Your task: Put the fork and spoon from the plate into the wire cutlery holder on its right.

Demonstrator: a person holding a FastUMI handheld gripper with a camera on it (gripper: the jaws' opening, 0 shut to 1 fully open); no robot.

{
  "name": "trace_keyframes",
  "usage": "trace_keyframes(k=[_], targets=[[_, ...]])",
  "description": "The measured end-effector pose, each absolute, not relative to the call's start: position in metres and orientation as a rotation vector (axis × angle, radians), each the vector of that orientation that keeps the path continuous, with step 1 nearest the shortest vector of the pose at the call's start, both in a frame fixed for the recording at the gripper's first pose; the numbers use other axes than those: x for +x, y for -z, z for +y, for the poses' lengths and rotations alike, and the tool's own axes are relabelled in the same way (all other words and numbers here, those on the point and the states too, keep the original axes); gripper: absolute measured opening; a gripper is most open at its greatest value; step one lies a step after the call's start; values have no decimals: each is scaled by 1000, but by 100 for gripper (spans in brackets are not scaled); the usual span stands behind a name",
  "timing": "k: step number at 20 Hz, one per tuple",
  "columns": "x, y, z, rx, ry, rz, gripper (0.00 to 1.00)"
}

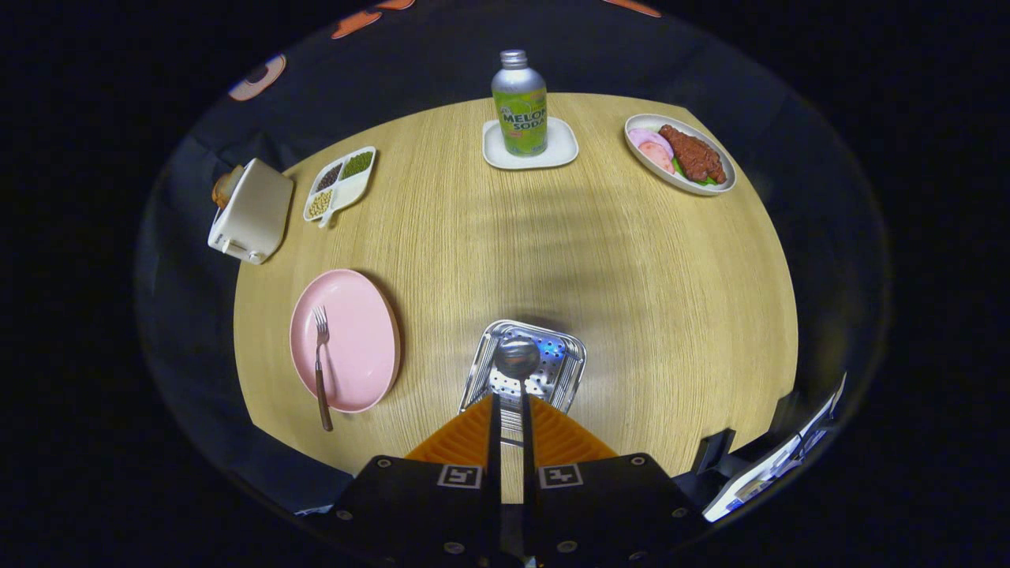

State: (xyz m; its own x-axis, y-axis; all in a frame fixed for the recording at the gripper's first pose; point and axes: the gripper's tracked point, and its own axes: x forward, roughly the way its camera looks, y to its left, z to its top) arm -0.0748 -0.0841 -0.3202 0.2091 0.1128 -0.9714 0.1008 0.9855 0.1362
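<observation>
Gripper view, looking down along the tongs (pixel 510 406): fingers nearly together, pinching the spoon (pixel 516 359) by its handle, bowl poking out just past the tips. Directly beneath the bowl, the wire cutlery holder (pixel 562 371), so spoon poised above it, not yet released as far as can be judged. Well off to the left of the fingers, the pink plate (pixel 359 339), with the fork (pixel 320 363) lying on it, untouched. So roughly halfway: spoon lifted and carried over, drop pending, fork wholly left to do. Tool held high, pitched steeply down over the table (pixel 631 276), centred on the holder.
</observation>
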Motion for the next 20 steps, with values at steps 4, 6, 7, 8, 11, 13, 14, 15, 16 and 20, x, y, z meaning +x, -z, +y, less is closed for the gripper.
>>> trace_keyframes(k=[4, 6, 7, 8, 11, 13, 14, 15, 16, 20], targets=[[-45, 294, -84, 200, 7, 1147, 15], [-31, 282, -89, 192, 28, 1024, 23], [-26, 276, -91, 186, 40, 972, 29], [-22, 269, -92, 180, 46, 924, 34], [-18, 254, -94, 132, 70, 804, 58], [-16, 245, -85, 122, 62, 736, 72], [-16, 240, -82, 118, 60, 699, 76], [-13, 233, -81, 109, 63, 654, 82], [-11, 225, -80, 93, 72, 607, 84], [-5, 180, -77, 29, 125, 398, 87]])
